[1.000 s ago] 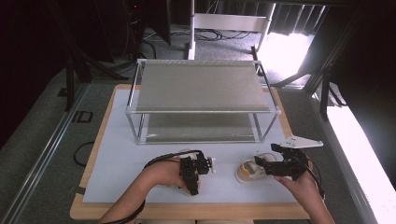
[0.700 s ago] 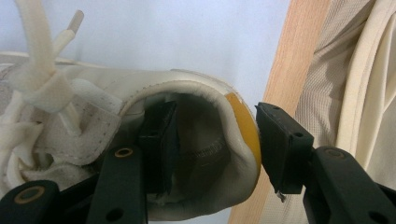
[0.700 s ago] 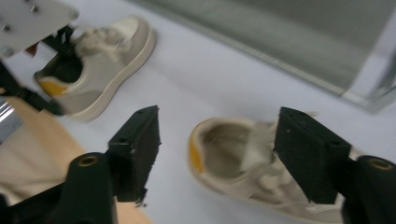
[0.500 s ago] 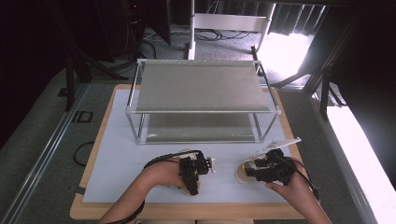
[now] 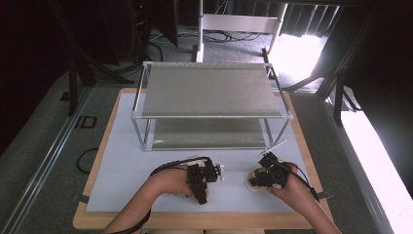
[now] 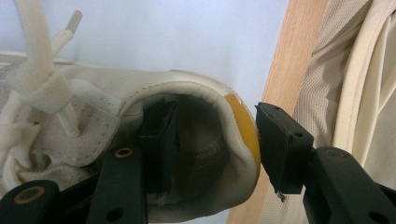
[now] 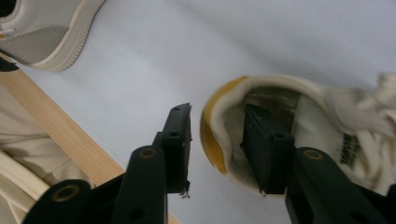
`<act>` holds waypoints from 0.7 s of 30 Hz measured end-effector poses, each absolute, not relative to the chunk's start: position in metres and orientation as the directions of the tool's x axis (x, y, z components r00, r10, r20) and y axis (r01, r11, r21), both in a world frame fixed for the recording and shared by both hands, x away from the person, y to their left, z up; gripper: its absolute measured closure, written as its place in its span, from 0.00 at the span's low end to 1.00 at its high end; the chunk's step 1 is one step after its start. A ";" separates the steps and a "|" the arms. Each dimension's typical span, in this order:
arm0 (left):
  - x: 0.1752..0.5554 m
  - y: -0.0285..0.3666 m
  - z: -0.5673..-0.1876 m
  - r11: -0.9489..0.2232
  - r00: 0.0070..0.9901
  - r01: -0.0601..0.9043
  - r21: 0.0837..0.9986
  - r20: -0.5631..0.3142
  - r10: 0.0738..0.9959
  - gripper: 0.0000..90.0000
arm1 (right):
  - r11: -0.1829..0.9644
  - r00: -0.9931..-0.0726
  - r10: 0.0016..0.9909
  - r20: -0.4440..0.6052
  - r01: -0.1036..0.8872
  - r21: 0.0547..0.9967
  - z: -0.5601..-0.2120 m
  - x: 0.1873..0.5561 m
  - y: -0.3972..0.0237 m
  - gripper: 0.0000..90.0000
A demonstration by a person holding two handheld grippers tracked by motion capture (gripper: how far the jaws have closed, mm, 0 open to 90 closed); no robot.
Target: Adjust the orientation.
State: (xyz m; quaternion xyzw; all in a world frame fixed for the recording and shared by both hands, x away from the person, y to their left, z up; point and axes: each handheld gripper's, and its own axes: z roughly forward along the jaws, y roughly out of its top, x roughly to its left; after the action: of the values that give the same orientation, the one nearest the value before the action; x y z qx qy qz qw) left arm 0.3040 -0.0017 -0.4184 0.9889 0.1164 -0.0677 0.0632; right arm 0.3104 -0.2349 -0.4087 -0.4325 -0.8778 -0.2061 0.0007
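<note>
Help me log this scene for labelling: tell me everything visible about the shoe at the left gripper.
The shoe is a cream low-top sneaker, leather-like, with a padded collar, a mustard-yellow heel patch and thick off-white laces tied loosely. It lies on the pale mat by the table's near wooden edge. The left gripper straddles its heel: one jaw is inside the opening, the other outside the yellow patch with a gap, not yet clamped.

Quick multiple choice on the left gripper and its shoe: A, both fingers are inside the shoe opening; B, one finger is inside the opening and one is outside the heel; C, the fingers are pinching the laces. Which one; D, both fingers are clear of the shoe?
B: in the left gripper view, one of the left gripper fingers sits inside the shoe opening while the other stands outside the yellow-marked heel, with a gap.
</note>
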 end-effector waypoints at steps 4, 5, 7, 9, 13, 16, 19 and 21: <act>0.304 -0.002 -0.419 -0.964 0.963 0.242 0.112 -0.152 0.224 0.55 | 0.578 -0.646 0.744 0.170 0.750 0.322 -0.412 0.317 -0.228 0.78; 0.304 -0.002 -0.419 -0.965 0.963 0.240 0.111 -0.151 0.222 0.55 | 0.589 -0.654 0.739 0.164 0.745 0.313 -0.414 0.317 -0.226 0.78; 0.304 -0.002 -0.419 -0.964 0.963 0.242 0.113 -0.151 0.224 0.55 | 0.609 -0.665 0.733 0.146 0.736 0.297 -0.416 0.318 -0.223 0.83; 0.304 -0.001 -0.419 -0.964 0.963 0.242 0.115 -0.152 0.223 0.55 | 0.636 -0.689 0.714 0.125 0.713 0.295 -0.416 0.317 -0.221 0.84; 0.304 -0.001 -0.419 -0.963 0.962 0.243 0.117 -0.153 0.224 0.55 | 0.686 -0.732 0.670 0.120 0.673 0.277 -0.414 0.317 -0.220 0.84; 0.304 -0.001 -0.419 -0.961 0.960 0.250 0.117 -0.160 0.231 0.55 | 0.776 -0.825 0.556 0.099 0.558 0.294 -0.412 0.312 -0.219 0.84; 0.304 -0.001 -0.419 -0.961 0.960 0.249 0.116 -0.162 0.229 0.55 | 0.861 -0.908 0.417 0.045 0.411 0.301 -0.410 0.307 -0.217 0.84; 0.304 -0.001 -0.419 -0.961 0.959 0.251 0.117 -0.162 0.231 0.55 | 0.896 -0.942 0.334 0.020 0.324 0.303 -0.407 0.305 -0.217 0.84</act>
State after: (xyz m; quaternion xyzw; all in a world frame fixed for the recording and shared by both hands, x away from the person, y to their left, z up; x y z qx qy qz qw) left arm 0.3041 -0.0013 -0.4194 0.9874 0.1219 -0.0737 0.0686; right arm 0.3052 -0.2168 -0.4075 -0.1688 -0.9736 -0.1527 -0.0162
